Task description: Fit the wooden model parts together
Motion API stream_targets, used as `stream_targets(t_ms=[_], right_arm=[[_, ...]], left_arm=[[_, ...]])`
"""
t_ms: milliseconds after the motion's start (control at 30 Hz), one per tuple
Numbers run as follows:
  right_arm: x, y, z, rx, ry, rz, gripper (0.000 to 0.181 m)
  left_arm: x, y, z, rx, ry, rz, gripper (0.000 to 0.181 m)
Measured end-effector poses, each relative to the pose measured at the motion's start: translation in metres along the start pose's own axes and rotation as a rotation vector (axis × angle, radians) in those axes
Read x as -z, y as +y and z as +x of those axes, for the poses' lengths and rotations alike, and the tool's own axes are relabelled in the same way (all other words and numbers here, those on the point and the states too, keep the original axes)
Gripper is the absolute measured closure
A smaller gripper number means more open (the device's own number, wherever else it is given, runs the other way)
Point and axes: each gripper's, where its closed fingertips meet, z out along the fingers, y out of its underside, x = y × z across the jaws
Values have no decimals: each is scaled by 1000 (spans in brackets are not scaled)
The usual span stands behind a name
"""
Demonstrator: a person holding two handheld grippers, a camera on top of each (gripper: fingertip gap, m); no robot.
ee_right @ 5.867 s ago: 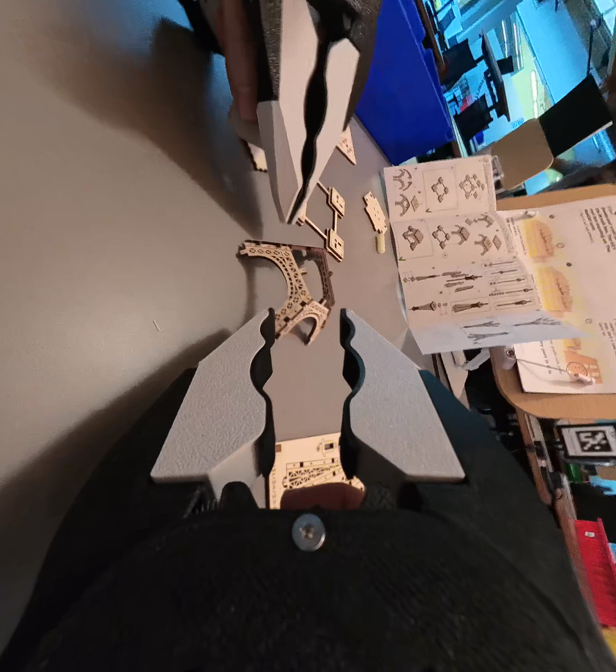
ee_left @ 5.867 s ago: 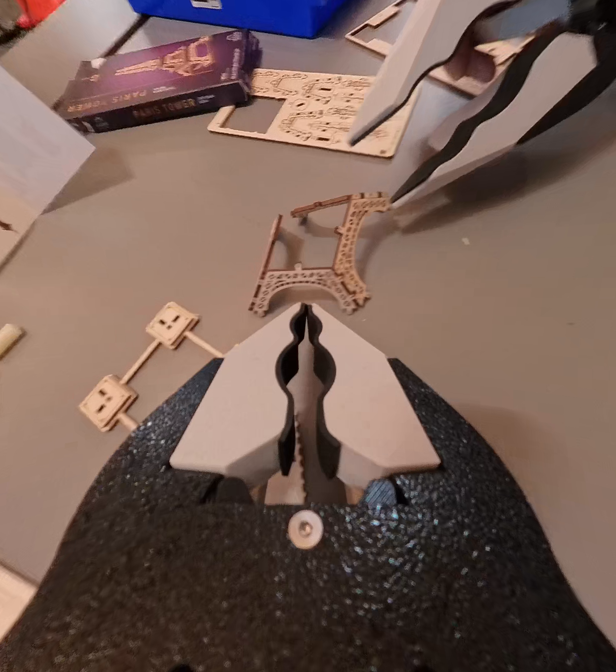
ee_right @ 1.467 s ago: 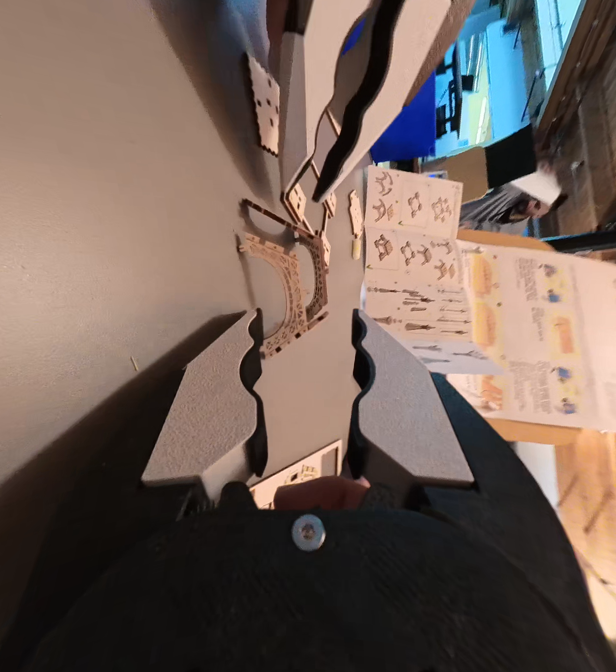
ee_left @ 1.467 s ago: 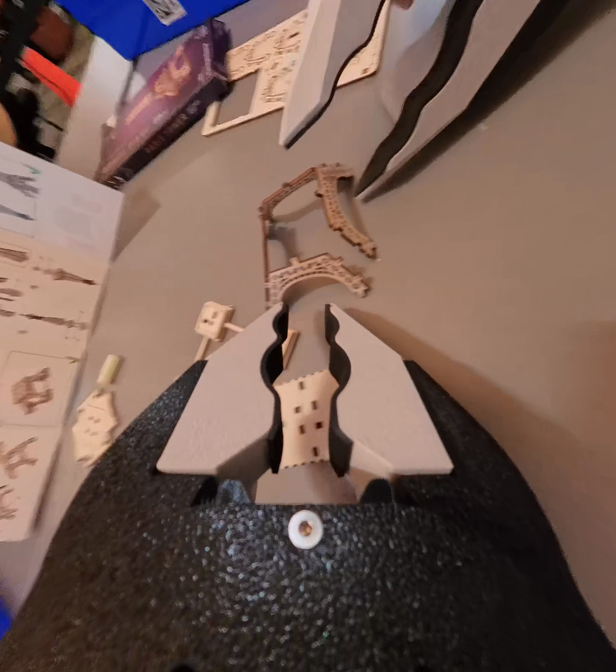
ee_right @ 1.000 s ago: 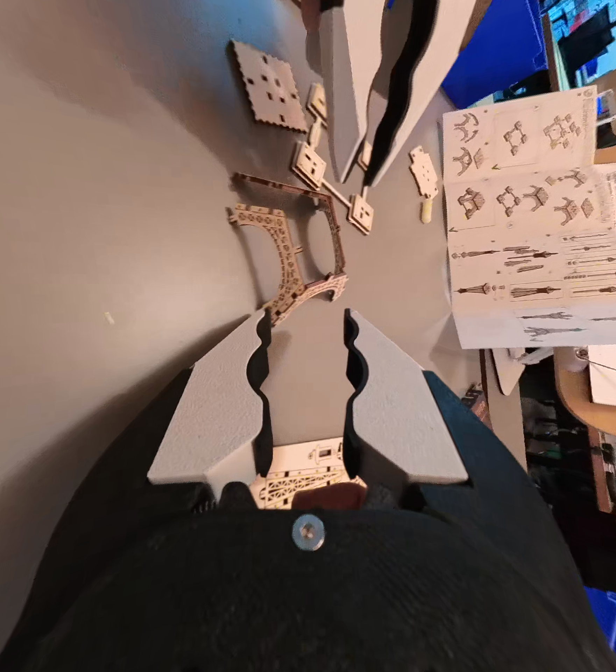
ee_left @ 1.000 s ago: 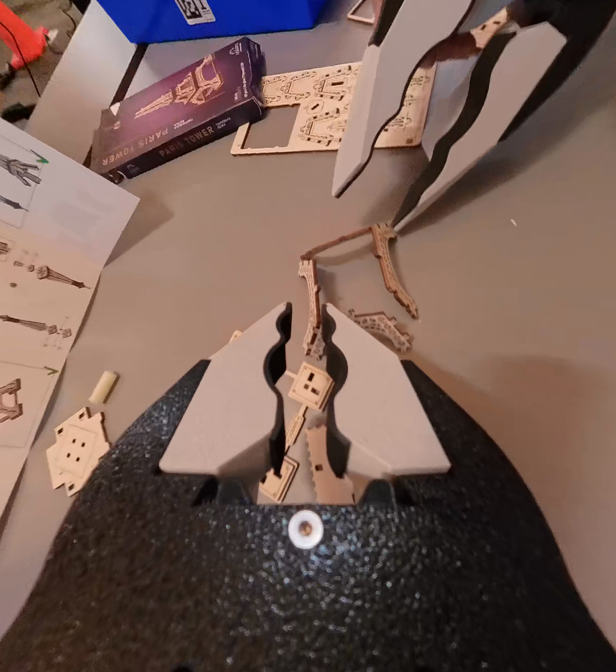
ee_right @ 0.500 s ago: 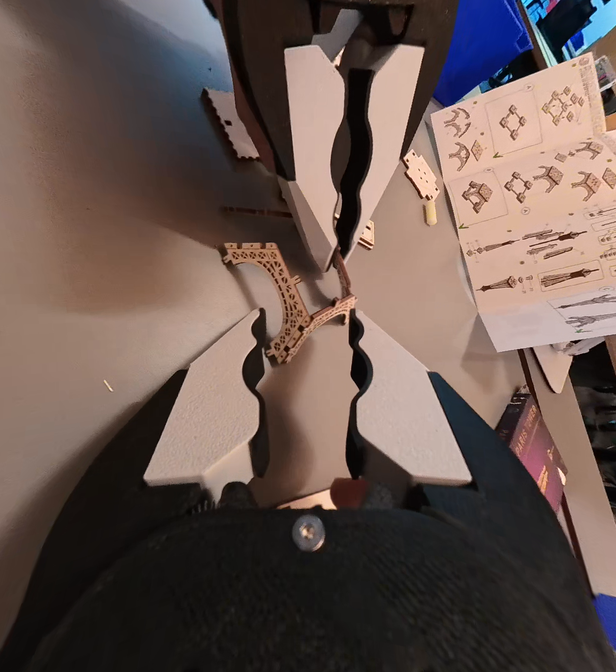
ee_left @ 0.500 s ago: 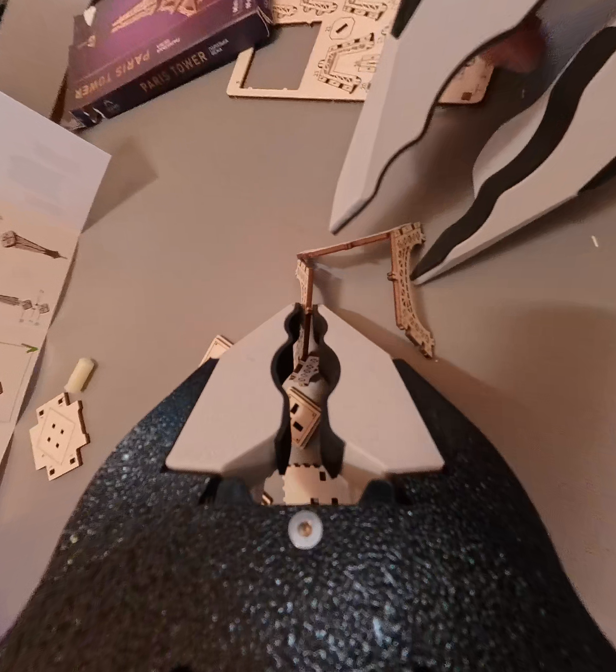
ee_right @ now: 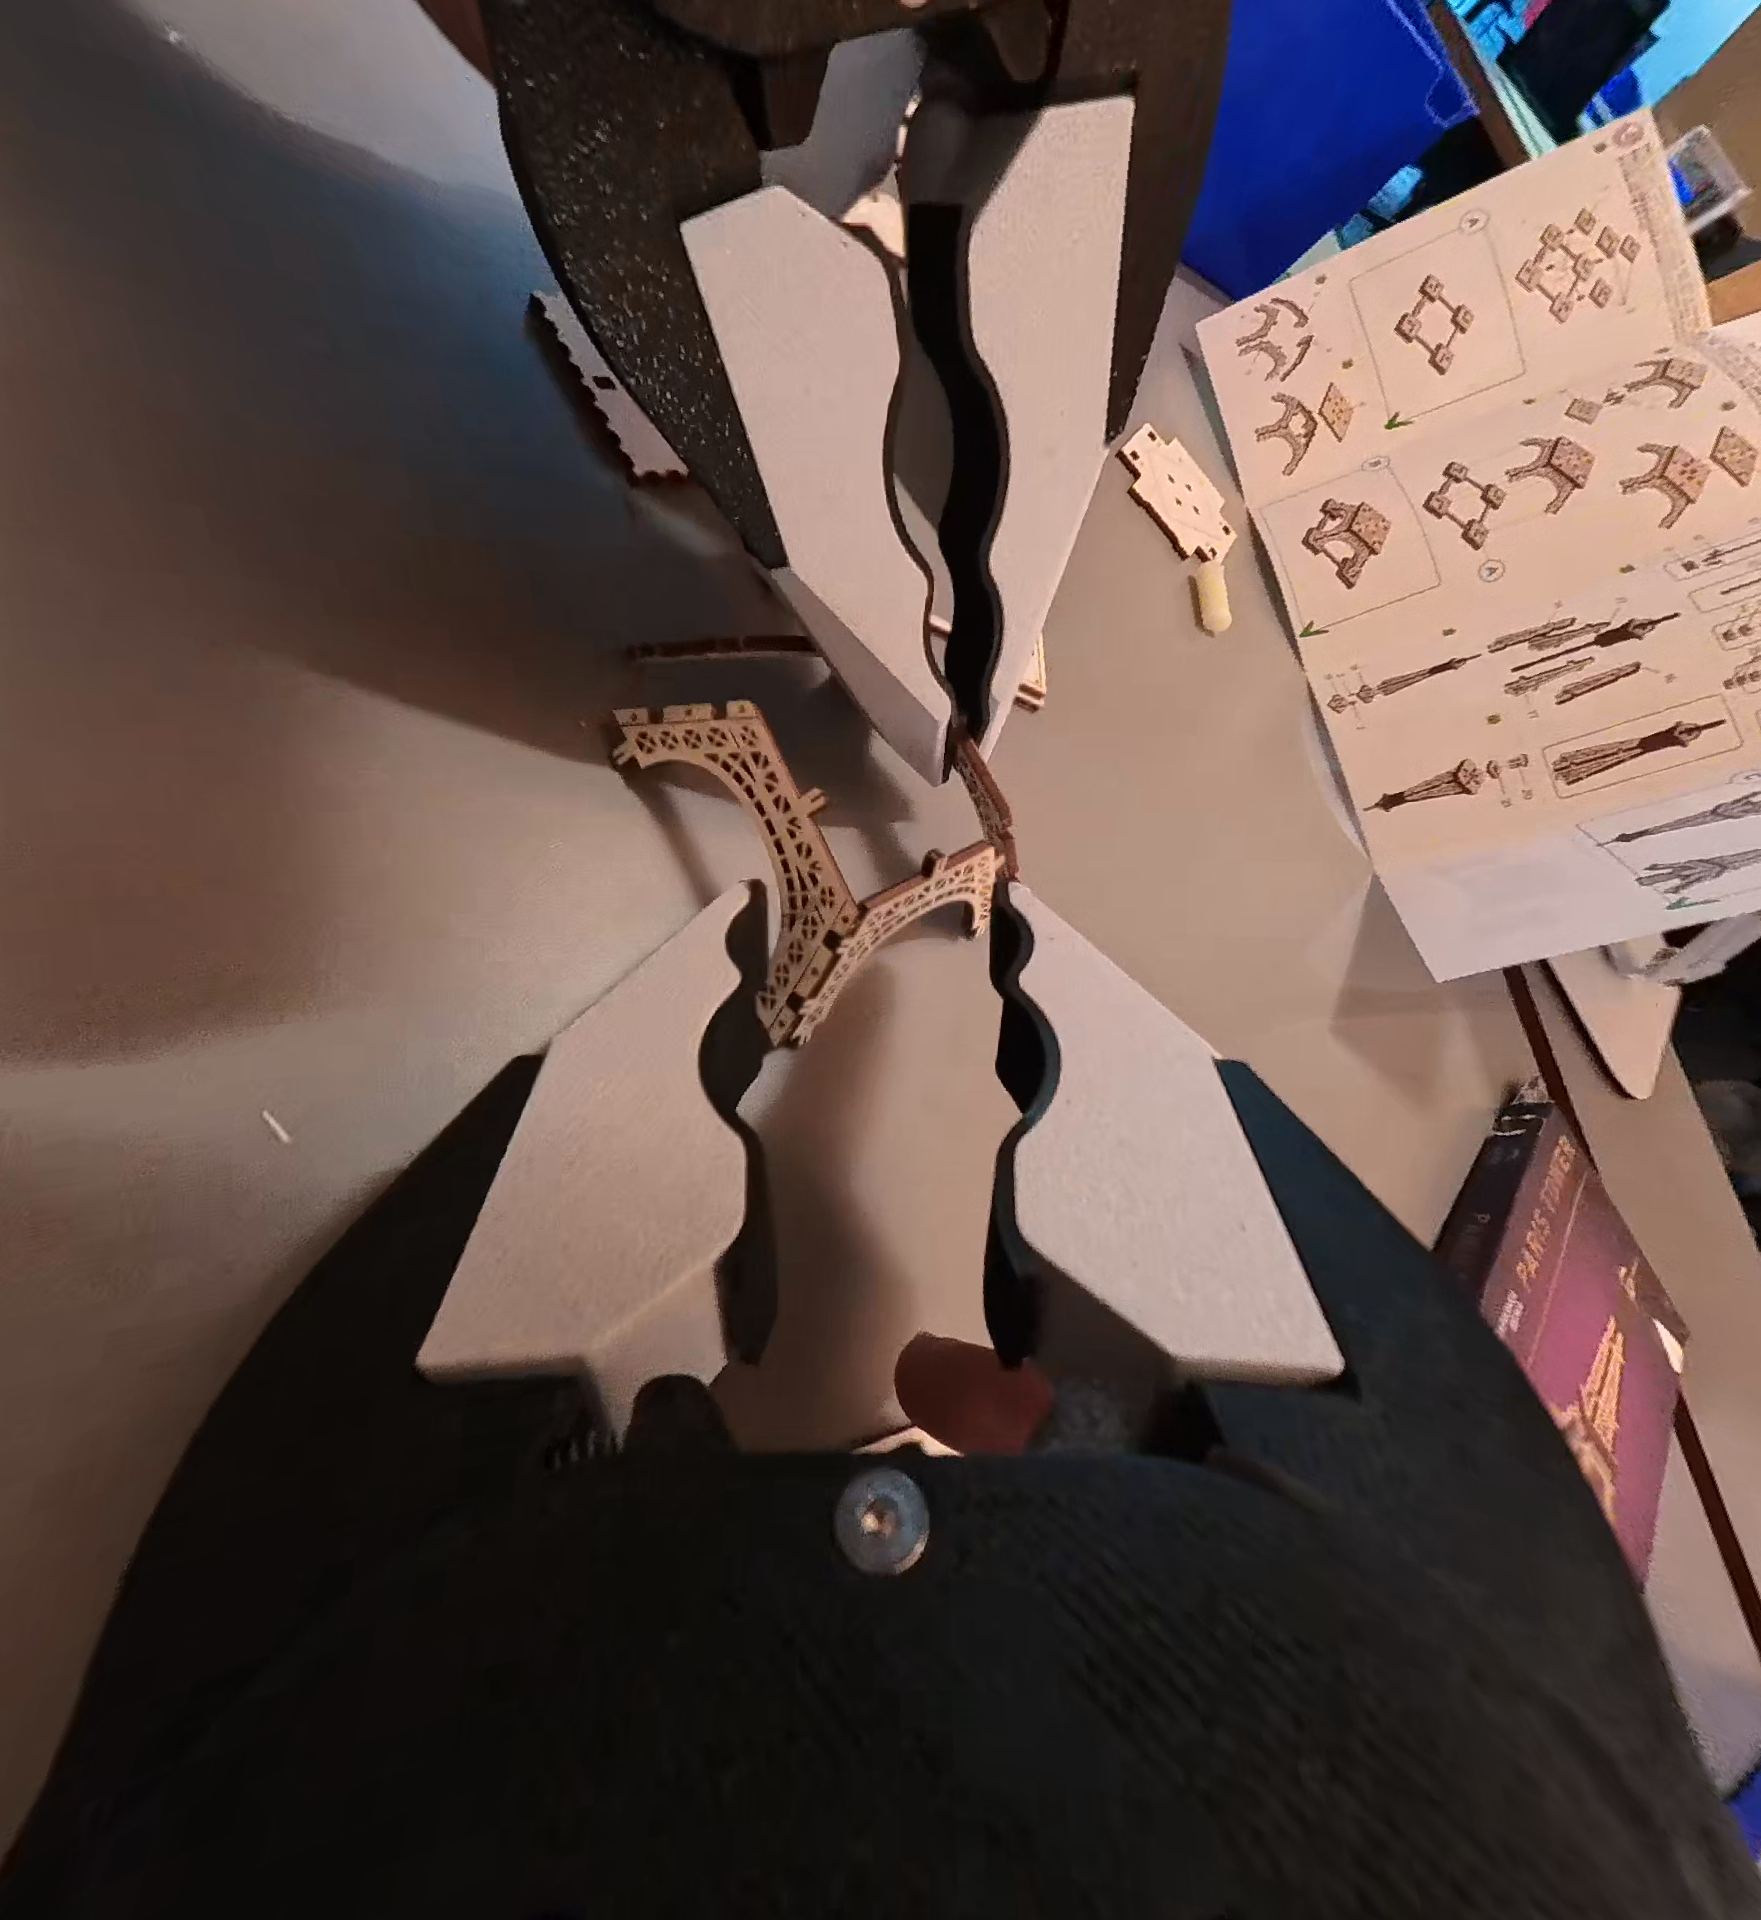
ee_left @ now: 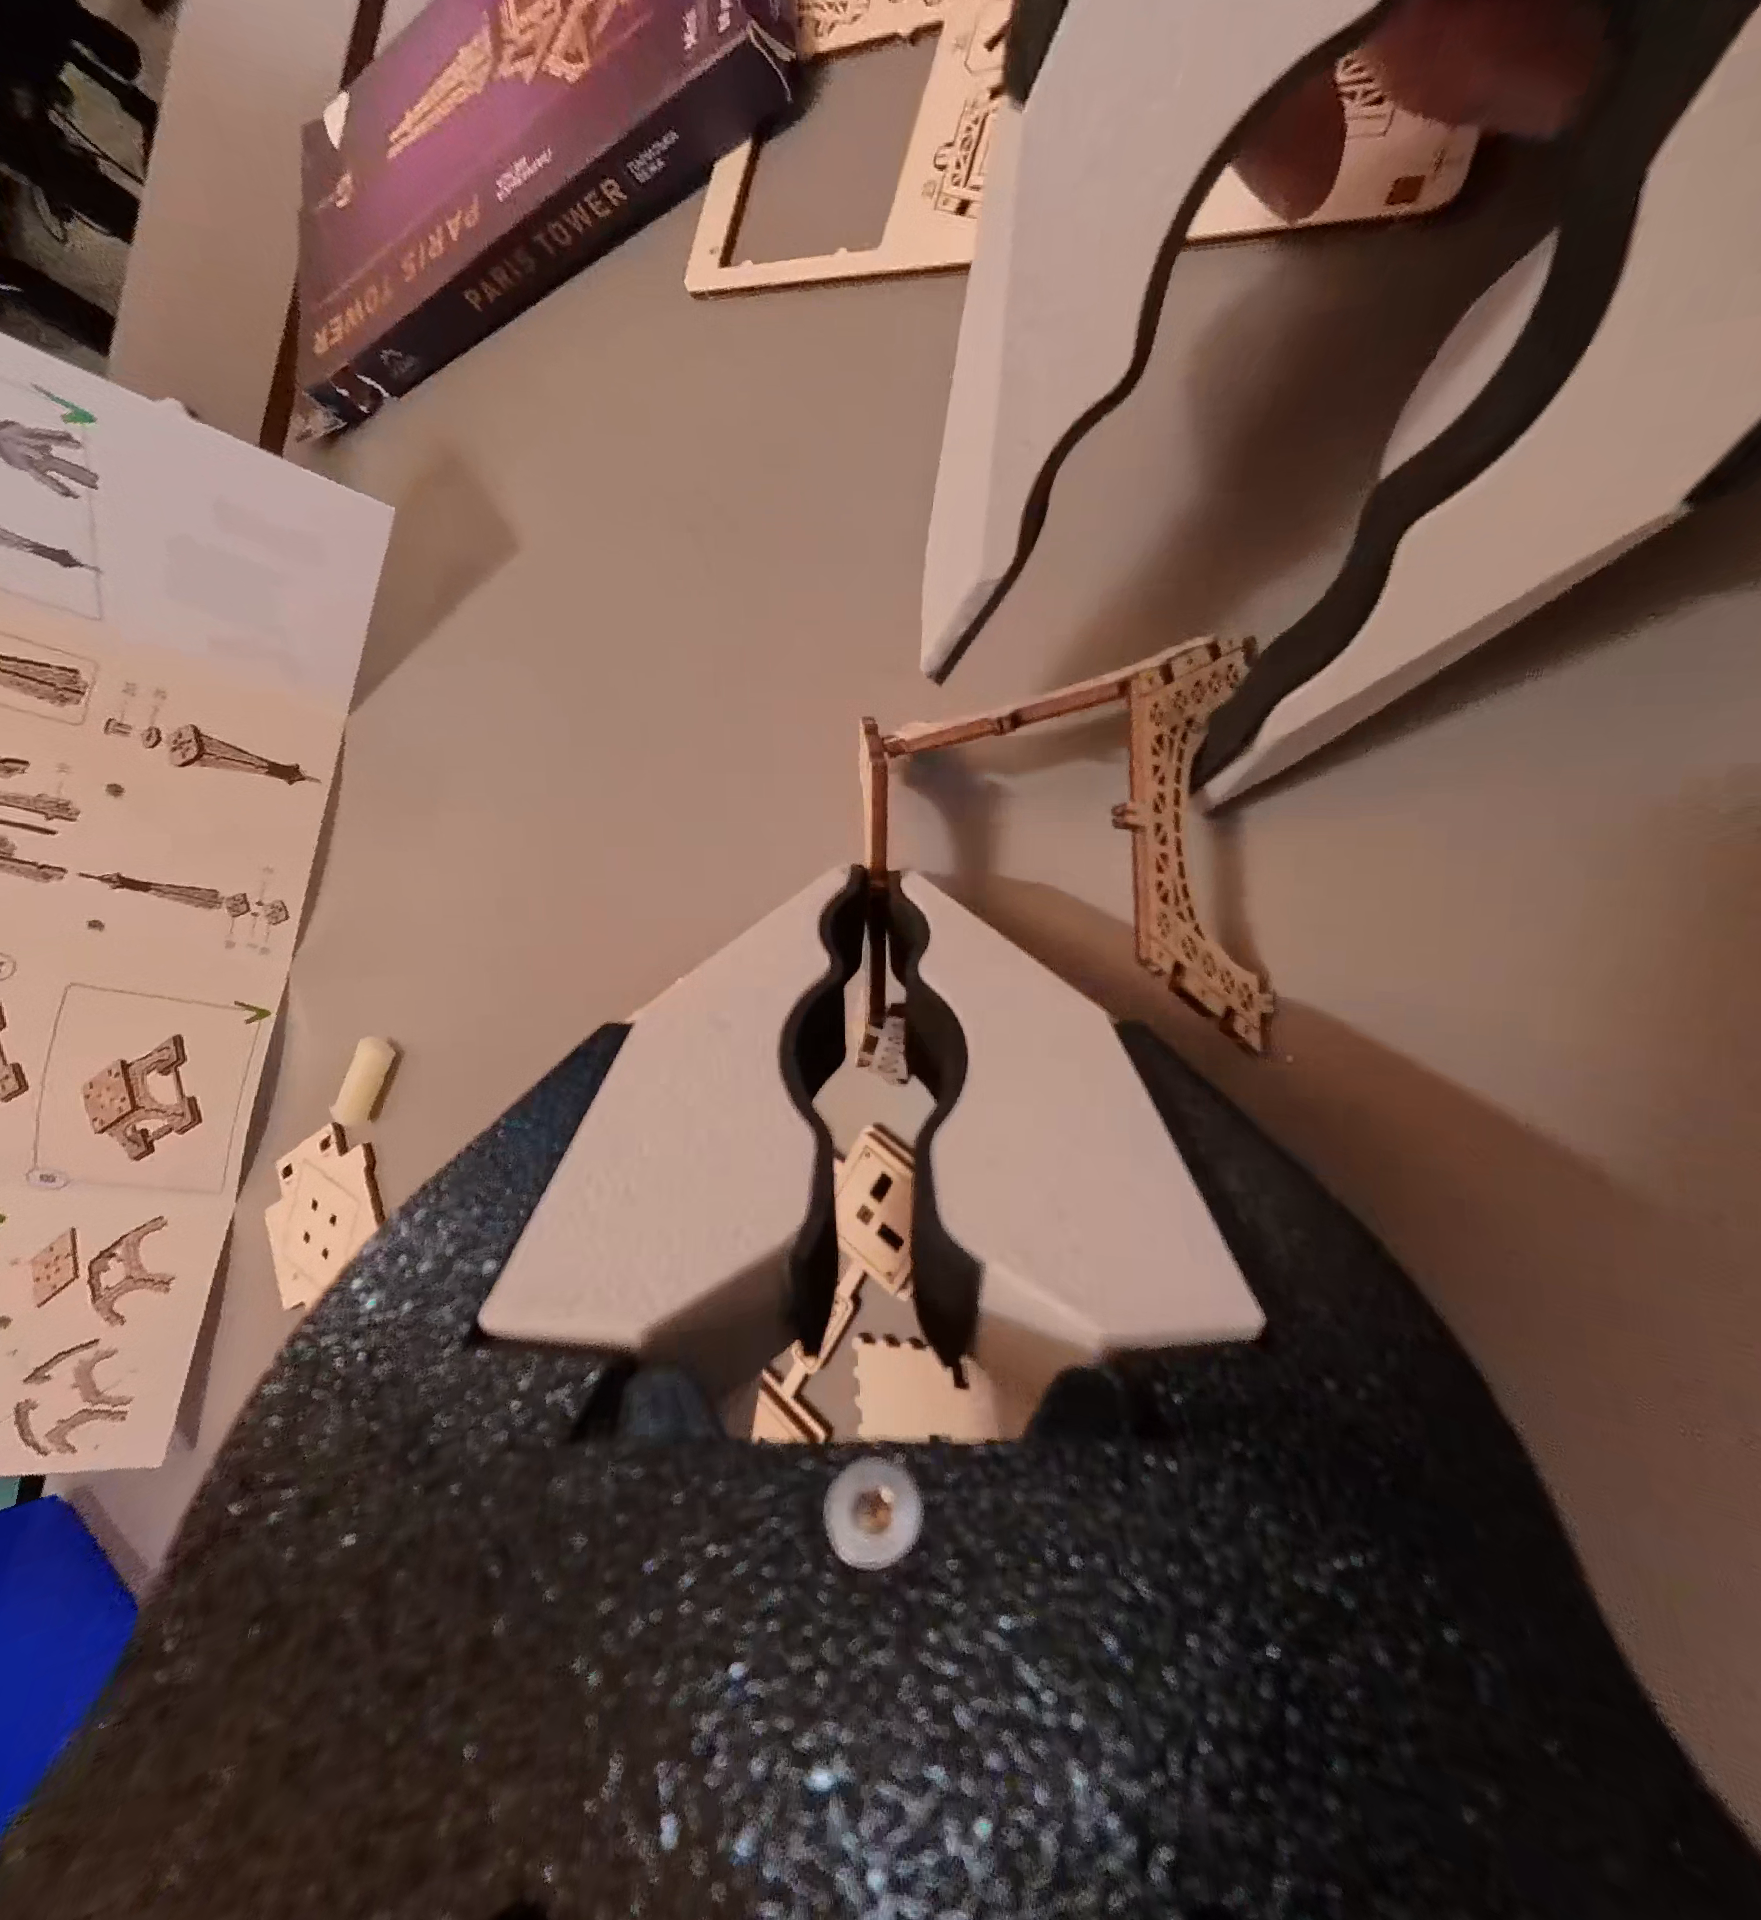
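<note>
Now left tongs pinch wooden arch frame; right tongs agape.

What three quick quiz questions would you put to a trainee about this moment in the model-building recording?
1. True or false: the left gripper has its jaws shut on one thin panel of the wooden arch assembly.
2. Pick one. The right gripper is: A, shut and empty; B, open, with the assembly at its tips; C, out of view.
3. Fill the gap: in the left wrist view, the instruction sheet lies to the ___ of the left gripper.

Key: 1 true; 2 B; 3 left.
</note>
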Motion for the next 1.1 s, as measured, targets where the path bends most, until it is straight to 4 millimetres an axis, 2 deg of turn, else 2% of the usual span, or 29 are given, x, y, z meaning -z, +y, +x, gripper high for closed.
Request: stream_targets(t_ms=[333,767,967,1100], right_arm=[[-1,0,-4,18,-12,-5,149],[-1,-1,-5,26,-10,-1,150],[-1,-1,-5,29,-5,0,149],[0,-1,-6,32,-22,7,150]], left_arm=[[-2,2,3,-66,0,-122,181],[-2,1,8,-159,49,-50,176],[-1,0,11,-39,176,31,174],[6,-3,15,76,326,83,158]])
